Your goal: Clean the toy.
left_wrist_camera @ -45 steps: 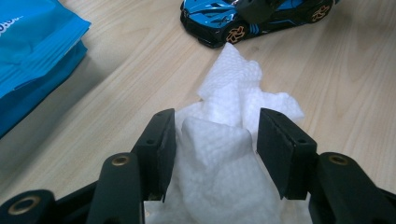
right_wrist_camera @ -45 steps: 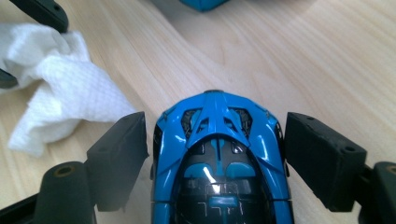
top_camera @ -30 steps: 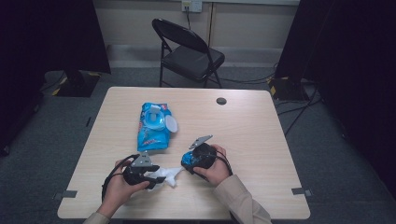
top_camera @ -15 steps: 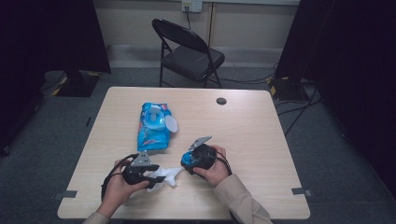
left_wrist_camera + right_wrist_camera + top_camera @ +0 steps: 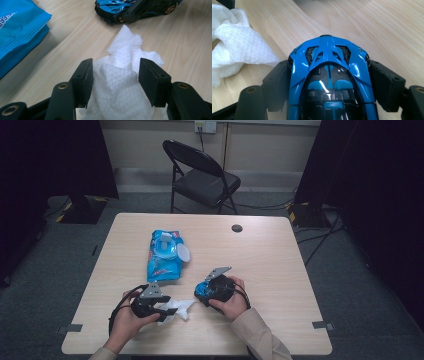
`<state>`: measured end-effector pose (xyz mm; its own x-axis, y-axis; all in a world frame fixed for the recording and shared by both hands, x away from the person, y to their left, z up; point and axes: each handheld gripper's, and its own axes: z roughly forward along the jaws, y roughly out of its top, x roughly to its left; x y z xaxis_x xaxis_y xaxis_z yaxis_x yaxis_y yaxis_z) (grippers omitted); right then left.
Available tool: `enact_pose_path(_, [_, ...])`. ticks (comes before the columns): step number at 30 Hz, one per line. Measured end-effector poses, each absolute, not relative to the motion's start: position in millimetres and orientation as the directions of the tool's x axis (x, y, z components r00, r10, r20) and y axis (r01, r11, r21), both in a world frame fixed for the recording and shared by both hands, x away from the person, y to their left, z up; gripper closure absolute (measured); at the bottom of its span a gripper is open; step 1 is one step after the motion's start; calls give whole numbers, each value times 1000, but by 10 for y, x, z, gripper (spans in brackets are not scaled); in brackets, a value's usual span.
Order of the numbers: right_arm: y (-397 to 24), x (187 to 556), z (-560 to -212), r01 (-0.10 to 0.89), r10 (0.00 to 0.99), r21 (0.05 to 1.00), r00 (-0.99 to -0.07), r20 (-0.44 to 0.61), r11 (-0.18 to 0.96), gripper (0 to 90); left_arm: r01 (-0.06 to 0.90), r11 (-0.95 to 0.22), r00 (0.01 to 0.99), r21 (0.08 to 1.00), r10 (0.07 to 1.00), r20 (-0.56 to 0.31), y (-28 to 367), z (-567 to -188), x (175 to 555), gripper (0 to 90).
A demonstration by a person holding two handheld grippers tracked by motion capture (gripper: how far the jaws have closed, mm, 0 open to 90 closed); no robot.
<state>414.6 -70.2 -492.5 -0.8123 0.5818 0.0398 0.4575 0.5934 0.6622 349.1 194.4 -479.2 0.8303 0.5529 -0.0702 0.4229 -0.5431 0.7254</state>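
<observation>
1. Gripping a crumpled white wipe [image 5: 120, 75] at the near edge of the table [image 5: 280, 260], the left gripper [image 5: 167, 309] has its jaws around the wad, which bulges between the pads; the wipe trails right toward the car, seemingly poised for cleaning.

2. Just right of it, the right gripper [image 5: 204, 291] is clamped on a glossy blue toy car [image 5: 328, 75], one jaw on each flank, pinning it on the tabletop. Judging by that hold, the car is being steadied so the wipe can reach its bodywork.

3. Farther back and left lies a blue pack of wipes [image 5: 165, 255], its round white lid [image 5: 183, 252] flipped open; what remains inside cannot be made out.

4. Beyond the table's far edge, a black folding chair [image 5: 200, 175] stands on the carpet.
</observation>
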Motion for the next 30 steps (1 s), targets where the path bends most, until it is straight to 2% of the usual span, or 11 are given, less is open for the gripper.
enact_pose_path(18, [-650,4136,-4935,429,557,630,-831,-8,648,237,426,-541,830,725,553,-75,1941,-4793,3488,454])
enact_pose_path(26, [-681,4117,-4981,426,570,668,-821,2,610,237,427,-541,830,725,553,-77,1935,-4794,3484,447])
enact_pose_path(30, [-675,4122,-4966,433,571,657,-821,6,617,241,425,-542,830,725,552,-74,1938,-4791,3485,447])
